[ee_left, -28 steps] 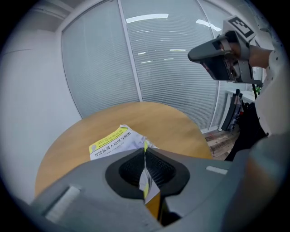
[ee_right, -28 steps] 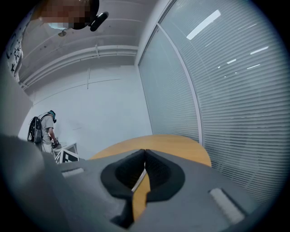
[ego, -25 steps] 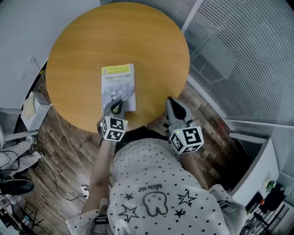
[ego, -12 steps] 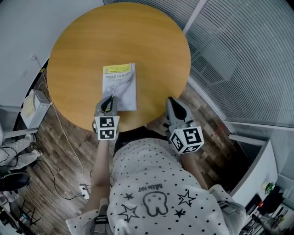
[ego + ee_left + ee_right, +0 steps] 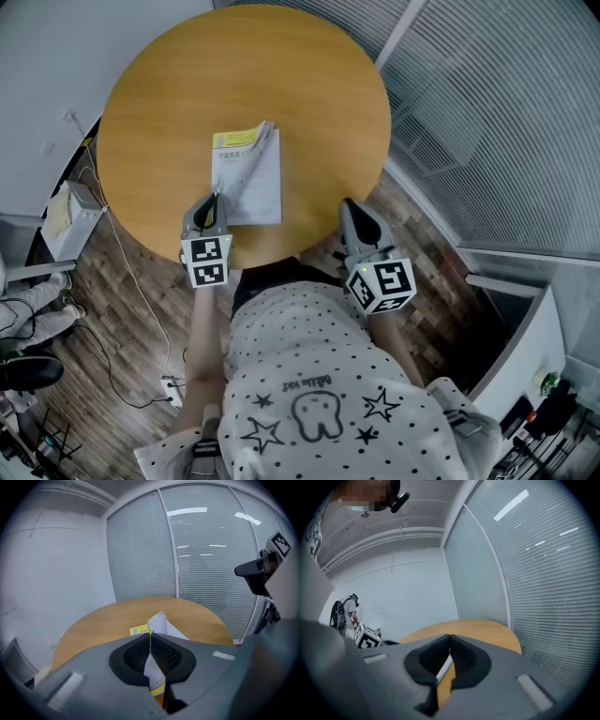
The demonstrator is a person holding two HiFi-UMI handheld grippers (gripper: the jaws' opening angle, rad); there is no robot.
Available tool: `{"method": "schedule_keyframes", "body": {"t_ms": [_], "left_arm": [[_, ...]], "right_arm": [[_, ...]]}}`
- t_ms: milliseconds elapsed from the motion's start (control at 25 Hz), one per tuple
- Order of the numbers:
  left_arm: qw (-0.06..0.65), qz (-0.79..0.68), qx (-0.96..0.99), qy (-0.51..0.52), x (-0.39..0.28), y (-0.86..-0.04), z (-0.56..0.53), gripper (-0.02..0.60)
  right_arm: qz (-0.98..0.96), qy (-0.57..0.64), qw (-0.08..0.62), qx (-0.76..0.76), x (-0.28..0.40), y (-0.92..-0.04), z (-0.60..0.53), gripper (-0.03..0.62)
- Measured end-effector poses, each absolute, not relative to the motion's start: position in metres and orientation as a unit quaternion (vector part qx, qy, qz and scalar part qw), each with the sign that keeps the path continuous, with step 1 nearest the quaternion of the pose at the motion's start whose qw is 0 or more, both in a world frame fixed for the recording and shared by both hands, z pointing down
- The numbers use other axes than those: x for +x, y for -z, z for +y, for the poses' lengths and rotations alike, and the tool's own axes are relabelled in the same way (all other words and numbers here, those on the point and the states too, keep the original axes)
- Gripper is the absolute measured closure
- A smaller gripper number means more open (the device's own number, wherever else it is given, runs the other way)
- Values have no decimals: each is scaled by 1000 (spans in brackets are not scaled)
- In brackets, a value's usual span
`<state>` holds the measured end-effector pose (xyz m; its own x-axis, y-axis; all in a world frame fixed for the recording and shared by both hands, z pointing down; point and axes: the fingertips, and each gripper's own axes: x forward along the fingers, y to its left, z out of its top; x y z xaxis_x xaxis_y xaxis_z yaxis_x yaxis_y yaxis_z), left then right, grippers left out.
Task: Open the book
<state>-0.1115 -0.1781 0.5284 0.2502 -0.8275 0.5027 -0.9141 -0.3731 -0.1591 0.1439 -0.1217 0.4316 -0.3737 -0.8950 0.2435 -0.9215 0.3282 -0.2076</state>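
Note:
A thin book lies on the round wooden table, near its front edge. My left gripper is shut on the near corner of the front cover. The cover stands lifted and curled, and a white page shows beneath it. In the left gripper view the cover rises between the pads of the left gripper, with the yellow title strip behind. My right gripper hangs shut and empty off the table's front right edge. Its jaws meet at the tips, and the book's edge shows below them.
A glass wall with blinds curves round the table's right side. On the floor at the left stand a white box and trailing cables. Someone's shoes show at the far left. Another person stands far off.
My left gripper has moved left and up with the cover's corner. The cover, flat a second ago, now stands curled and shows the white page. The right gripper has kept still.

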Motion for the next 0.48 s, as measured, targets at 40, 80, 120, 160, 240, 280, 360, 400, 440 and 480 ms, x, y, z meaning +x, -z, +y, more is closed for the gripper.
{"method": "schedule_keyframes", "body": {"t_ms": [40, 80, 120, 160, 240, 280, 360, 400, 440, 480], "left_arm": [[84, -558, 784, -259, -115, -527, -178, 566], [85, -562, 782, -257, -118, -527, -177, 566], [85, -565, 780, -255, -121, -527, -177, 566], [86, -568, 778, -254, -124, -527, -177, 566], [86, -572, 776, -251, -129, -526, -177, 566], [86, -574, 775, -250, -132, -526, -177, 566], [88, -578, 773, -247, -137, -526, -176, 566], [89, -580, 771, -246, -139, -526, -175, 566], [90, -582, 770, -246, -141, -526, -174, 566], [91, -584, 768, -245, -143, -526, -172, 566]], "right_arm": [[-814, -157, 43, 558, 143, -432, -121, 589], [-815, -157, 44, 557, 142, -432, -121, 589], [-815, -157, 45, 556, 141, -433, -122, 589], [-816, -158, 46, 554, 139, -433, -122, 589], [-819, -158, 48, 550, 133, -433, -124, 589], [-820, -157, 48, 548, 130, -433, -125, 589], [-823, -156, 50, 544, 125, -432, -126, 589], [-824, -155, 50, 543, 123, -431, -126, 589], [-824, -155, 51, 542, 122, -431, -125, 589], [-825, -155, 51, 542, 122, -431, -124, 589]]}}
